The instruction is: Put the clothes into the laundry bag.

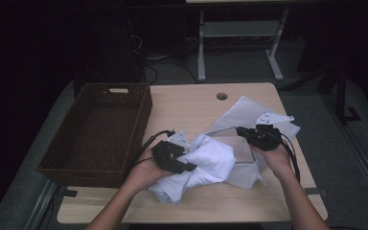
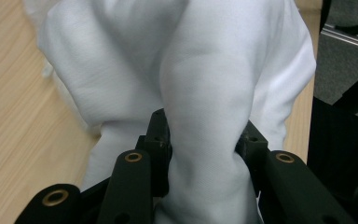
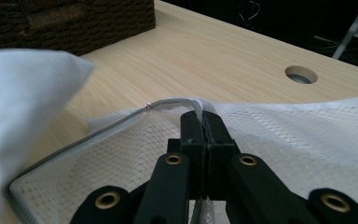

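Note:
A bunched white cloth lies at the middle of the wooden table, partly over a white mesh bag. My left gripper is shut on a thick fold of the white cloth, which bulges up between its black fingers. My right gripper is shut on the grey zippered rim of the mesh bag, the edge pinched between its two fingertips. In the right gripper view the cloth fills the left side.
A dark woven basket stands on the table's left half; its corner appears at the top left of the right gripper view. A round cable hole sits near the far edge. Flat white mesh pieces lie behind the right gripper.

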A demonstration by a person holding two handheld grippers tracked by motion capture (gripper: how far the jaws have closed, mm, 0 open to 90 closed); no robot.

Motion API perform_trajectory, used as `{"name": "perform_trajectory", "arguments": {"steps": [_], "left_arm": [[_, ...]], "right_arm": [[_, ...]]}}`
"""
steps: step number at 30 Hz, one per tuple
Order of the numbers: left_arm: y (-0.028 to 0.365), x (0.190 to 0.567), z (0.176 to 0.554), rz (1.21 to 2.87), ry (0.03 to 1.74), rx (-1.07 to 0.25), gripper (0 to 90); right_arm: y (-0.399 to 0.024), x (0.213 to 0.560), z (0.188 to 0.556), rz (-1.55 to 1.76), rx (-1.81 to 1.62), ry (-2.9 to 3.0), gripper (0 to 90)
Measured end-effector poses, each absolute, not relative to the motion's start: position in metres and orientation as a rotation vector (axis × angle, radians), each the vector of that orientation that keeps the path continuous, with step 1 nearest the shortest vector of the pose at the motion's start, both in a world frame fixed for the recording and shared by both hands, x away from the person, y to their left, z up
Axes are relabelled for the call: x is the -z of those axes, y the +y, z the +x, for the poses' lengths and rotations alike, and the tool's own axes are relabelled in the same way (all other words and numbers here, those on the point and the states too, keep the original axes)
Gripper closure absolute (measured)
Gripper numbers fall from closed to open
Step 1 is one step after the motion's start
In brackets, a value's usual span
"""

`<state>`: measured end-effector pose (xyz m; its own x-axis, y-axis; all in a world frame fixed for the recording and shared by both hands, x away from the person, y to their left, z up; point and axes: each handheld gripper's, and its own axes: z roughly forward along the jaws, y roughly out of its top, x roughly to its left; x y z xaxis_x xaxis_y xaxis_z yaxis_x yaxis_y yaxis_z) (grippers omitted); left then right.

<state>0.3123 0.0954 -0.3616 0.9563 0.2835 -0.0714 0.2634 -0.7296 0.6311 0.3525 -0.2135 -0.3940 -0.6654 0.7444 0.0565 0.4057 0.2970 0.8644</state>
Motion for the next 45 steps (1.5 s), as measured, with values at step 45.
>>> {"name": "perform_trajectory", "arguments": {"steps": [45], "left_arm": [[0.029,0.406,0.376,2.455,0.471,-0.041,64.5]], "right_arm": [[-0.210,0.392,0.346,0.984,-1.358,2.239,88.1]]}}
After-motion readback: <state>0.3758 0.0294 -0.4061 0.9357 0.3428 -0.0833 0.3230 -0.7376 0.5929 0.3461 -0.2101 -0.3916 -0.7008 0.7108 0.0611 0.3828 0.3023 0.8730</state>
